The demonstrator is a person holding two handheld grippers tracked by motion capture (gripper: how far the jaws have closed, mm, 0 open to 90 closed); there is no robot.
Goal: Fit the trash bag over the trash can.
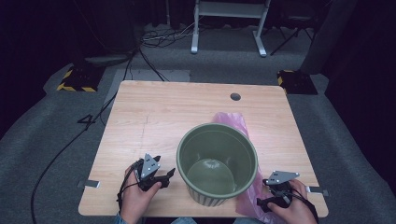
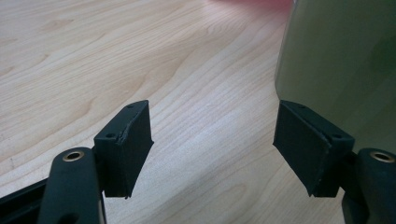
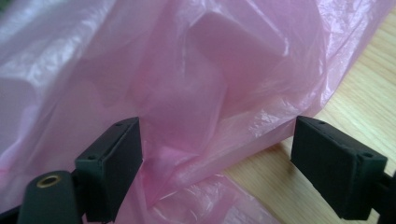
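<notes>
Both pairs of black jaws stand wide apart, and neither holds anything. The left gripper rests near the front edge of the table, toward its front left corner, held in the person's left hand. In the left gripper view, bare pale wood lies between the jaws, and the outer wall of a green bucket rises just beside the right-hand jaw; whether that jaw touches the wall cannot be told.

The green bucket stands upright near the middle of the front edge of the table. Its mouth is open to the high view, and its inside shows a smooth green wall and a round, pale floor with nothing lying on it.

A thin pink plastic bag lies crumpled on the table against the bucket's right side, running from behind the bucket to the front edge. Part of it seems to pass under or behind the bucket; which one cannot be told.

The right gripper sits near the front right corner of the table, in the person's right hand, its jaws pointing at the bag. In the right gripper view, the pink plastic bag billows up between and beyond the jaws. The film reaches the left-hand jaw, while the right-hand jaw stands over bare wood, clear of the film.
</notes>
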